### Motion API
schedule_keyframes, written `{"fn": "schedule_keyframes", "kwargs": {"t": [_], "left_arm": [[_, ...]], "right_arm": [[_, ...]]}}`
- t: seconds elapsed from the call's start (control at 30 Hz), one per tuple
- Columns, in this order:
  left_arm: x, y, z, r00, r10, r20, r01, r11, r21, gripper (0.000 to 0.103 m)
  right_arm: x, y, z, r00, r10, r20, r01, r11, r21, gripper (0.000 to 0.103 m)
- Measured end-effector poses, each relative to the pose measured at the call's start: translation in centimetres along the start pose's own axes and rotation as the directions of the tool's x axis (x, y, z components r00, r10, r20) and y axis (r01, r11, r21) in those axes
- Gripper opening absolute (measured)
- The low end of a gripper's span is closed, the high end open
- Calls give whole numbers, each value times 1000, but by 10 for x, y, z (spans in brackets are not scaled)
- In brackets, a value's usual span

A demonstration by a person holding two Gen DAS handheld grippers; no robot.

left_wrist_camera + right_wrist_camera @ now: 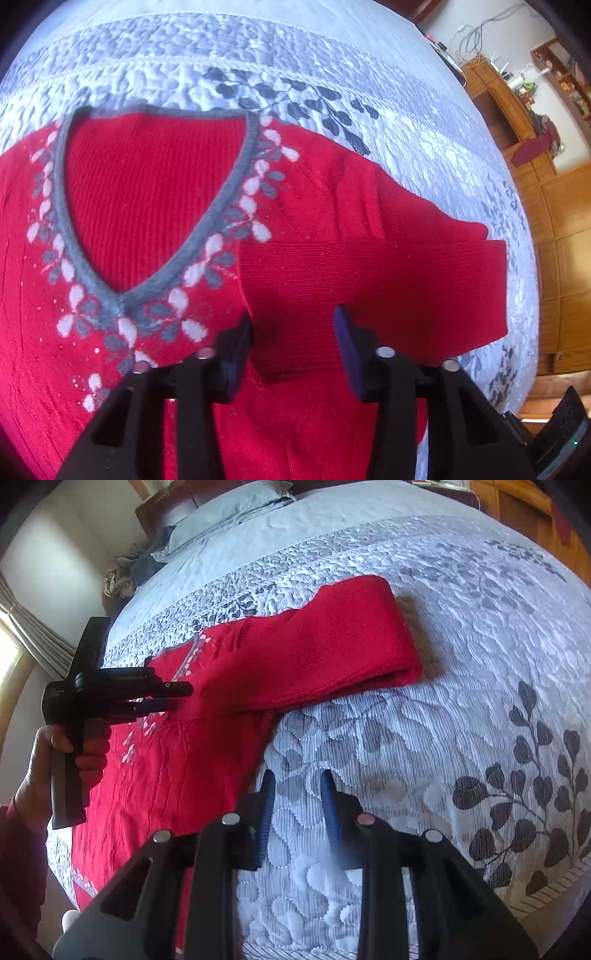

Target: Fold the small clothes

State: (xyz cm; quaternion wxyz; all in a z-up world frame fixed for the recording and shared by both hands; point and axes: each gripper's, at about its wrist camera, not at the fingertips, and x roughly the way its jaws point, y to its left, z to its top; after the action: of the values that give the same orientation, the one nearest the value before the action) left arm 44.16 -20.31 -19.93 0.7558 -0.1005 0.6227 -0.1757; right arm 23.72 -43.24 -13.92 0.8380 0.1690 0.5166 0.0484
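Note:
A red knit sweater (147, 192) with a grey V-neck and a white-and-grey flower trim lies flat on the bed. Its sleeve (388, 280) is doubled back on itself, so the cuff end reaches the chest. My left gripper (293, 321) points down over that cuff end with its jaws partly apart; flat sleeve cloth lies between the fingers, and no pinch shows. In the right wrist view the left gripper (173, 698) hovers at the root of the sleeve (332, 638). My right gripper (297, 779) is open over bare bedspread, just right of the sweater's side edge (258, 753).
A quilted pale blue bedspread (424, 738) with grey leaf prints covers the bed. Pillows (221, 513) and a heap of cloth (122, 576) lie by the headboard. A hand (55, 760) holds the left gripper. Wooden cabinets (546, 206) stand beyond the bed's right side.

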Motion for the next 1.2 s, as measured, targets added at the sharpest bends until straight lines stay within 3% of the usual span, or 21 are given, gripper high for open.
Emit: {"fn": "schedule_keyframes", "kwargs": {"t": [0.1, 0.27, 0.4, 0.53, 0.6, 0.7, 0.87, 1.1, 1.2], "left_arm": [[0, 4, 1, 999, 23, 30, -22, 999, -30, 3], [-52, 13, -4, 983, -72, 168, 84, 994, -63, 3], [-120, 34, -3, 954, -57, 295, 71, 997, -37, 3], [-175, 85, 6, 927, 21, 374, 4, 998, -65, 3], [-185, 109, 6, 923, 81, 375, -52, 995, -87, 3], [-176, 153, 7, 933, 161, 323, -115, 981, -157, 3], [-135, 198, -8, 953, 193, 234, -138, 963, -233, 3], [-97, 222, -23, 950, 258, 176, -214, 948, -236, 10], [-96, 220, -19, 941, 285, 180, -247, 947, -206, 14]], "right_arm": [[-2, 1, 0, 1000, -13, 12, 13, 1000, -16, 26], [-11, -3, 2, 999, -34, 39, 34, 999, -5, 26], [-17, -4, 5, 998, -43, 50, 43, 999, 4, 26], [-22, 2, 15, 997, -43, 64, 43, 999, 1, 26], [-21, 7, 25, 998, -28, 59, 28, 1000, 5, 26], [-5, 17, 44, 1000, 0, 16, -1, 1000, 12, 27], [37, 48, 70, 998, 5, -69, -7, 1000, -24, 27], [97, 48, 81, 975, -93, -201, 88, 996, -34, 25], [101, 37, 75, 978, -61, -201, 56, 998, -29, 24]]}}
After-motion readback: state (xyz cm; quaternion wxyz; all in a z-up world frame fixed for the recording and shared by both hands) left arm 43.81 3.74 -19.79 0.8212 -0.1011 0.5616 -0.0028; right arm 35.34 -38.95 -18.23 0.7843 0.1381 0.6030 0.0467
